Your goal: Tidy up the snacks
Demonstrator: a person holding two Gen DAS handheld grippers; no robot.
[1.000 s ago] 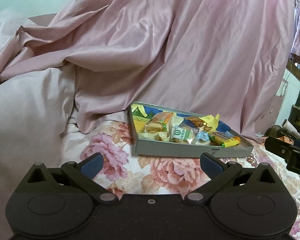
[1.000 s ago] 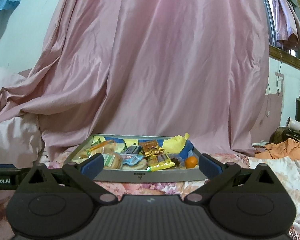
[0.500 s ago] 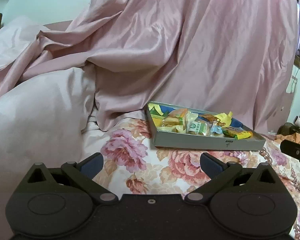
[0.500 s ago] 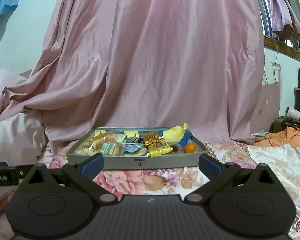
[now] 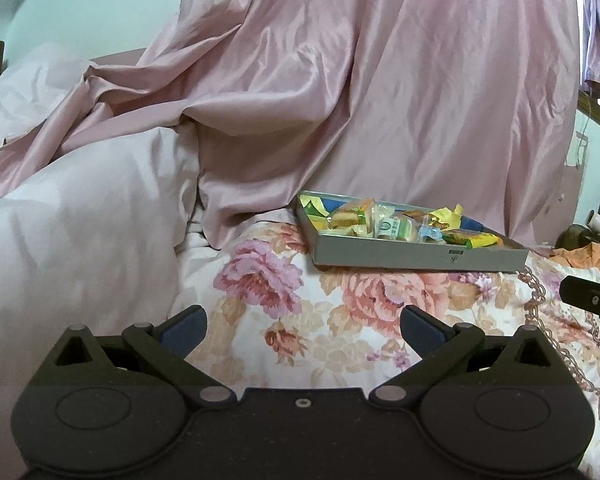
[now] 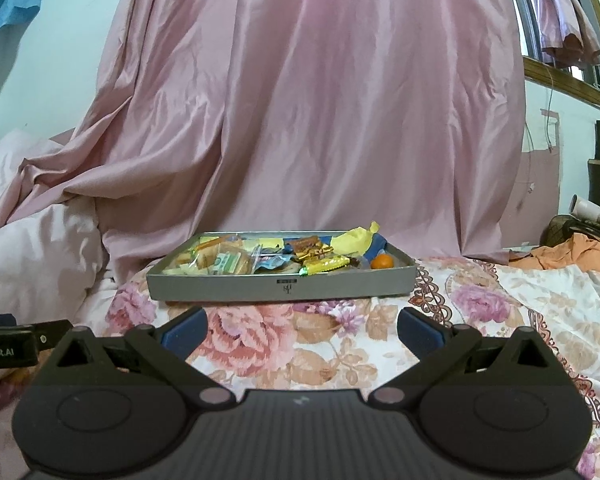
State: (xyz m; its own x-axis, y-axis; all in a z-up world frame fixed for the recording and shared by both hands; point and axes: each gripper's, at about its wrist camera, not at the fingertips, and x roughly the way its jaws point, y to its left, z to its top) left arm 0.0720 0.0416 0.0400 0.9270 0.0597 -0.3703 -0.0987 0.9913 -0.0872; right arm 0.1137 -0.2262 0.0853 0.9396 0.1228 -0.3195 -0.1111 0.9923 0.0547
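A shallow grey tray [image 6: 228,286] holding several wrapped snacks rests on a floral bedspread [image 6: 340,344], straight ahead in the right wrist view. Inside lie a yellow-green bar [image 6: 326,265], a gold packet [image 6: 310,249], a green-labelled cake pack [image 6: 228,262] and a small orange fruit [image 6: 381,262]. The left wrist view has the same tray [image 5: 400,254] up and to the right. My right gripper [image 6: 302,330] is open and holds nothing, a short way in front of the tray. My left gripper [image 5: 304,328] is open too, farther back and left of the tray.
A pink satin sheet [image 6: 320,120] hangs right behind the tray. A pale pillow or duvet [image 5: 72,220] bulges at the left. Orange cloth [image 6: 580,252] and dark clutter lie at the right. The other gripper's body shows at the right edge [image 5: 592,300] and the left edge [image 6: 8,346].
Both grippers have drawn back from the tray, which now looks smaller and farther off. The left view has also shifted so the tray sits more to the right. Both stay open.
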